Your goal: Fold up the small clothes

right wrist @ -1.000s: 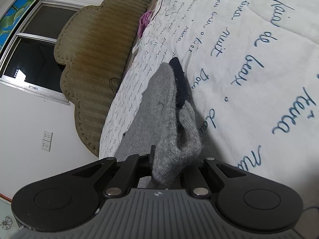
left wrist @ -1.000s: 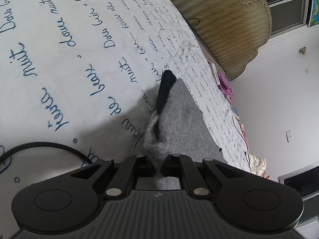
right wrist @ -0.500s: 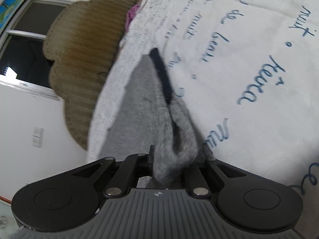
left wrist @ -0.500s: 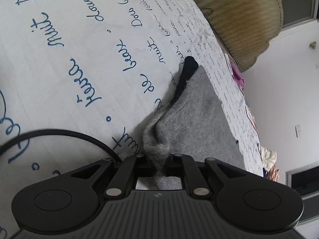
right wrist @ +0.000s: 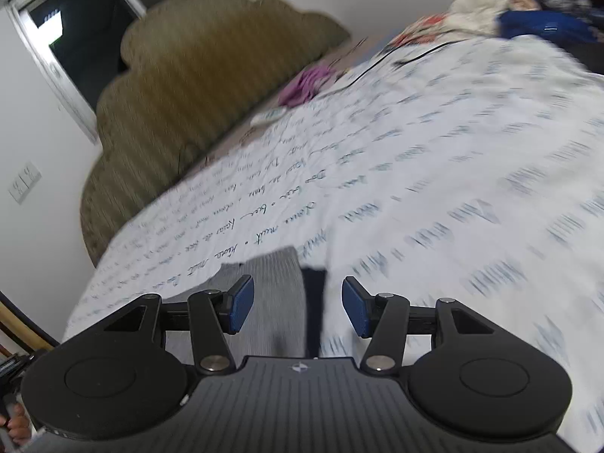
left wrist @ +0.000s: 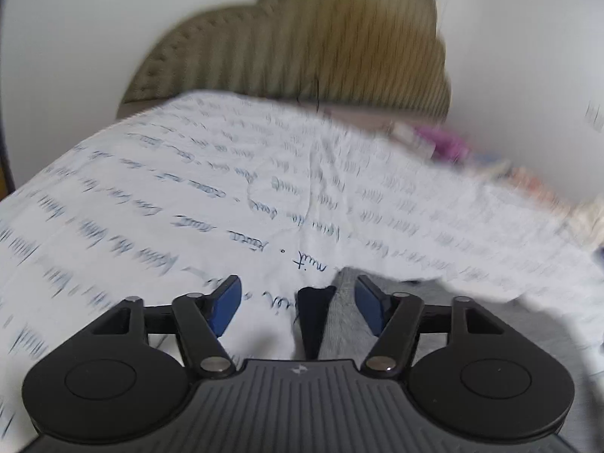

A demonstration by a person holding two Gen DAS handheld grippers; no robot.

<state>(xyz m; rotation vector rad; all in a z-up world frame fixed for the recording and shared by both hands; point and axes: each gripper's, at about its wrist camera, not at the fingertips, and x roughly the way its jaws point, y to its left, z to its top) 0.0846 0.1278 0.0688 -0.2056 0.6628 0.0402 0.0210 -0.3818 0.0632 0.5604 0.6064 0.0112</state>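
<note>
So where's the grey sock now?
The grey sock lies on the white bedspread with blue writing, below and between the open fingers of both grippers in each wrist view. Its dark navy edge faces the padded headboard.

Garment (left wrist: 341, 321) lies flat on bedspread (left wrist: 188, 196), directly ahead of left gripper (left wrist: 298, 304) and right gripper (right wrist: 297, 304), between their spread fingers. Headboard (right wrist: 196, 87) behind bedspread's far edge. Clothes pile (right wrist: 528, 3) at bed's far right; window (right wrist: 83, 49) left of headboard.
</note>
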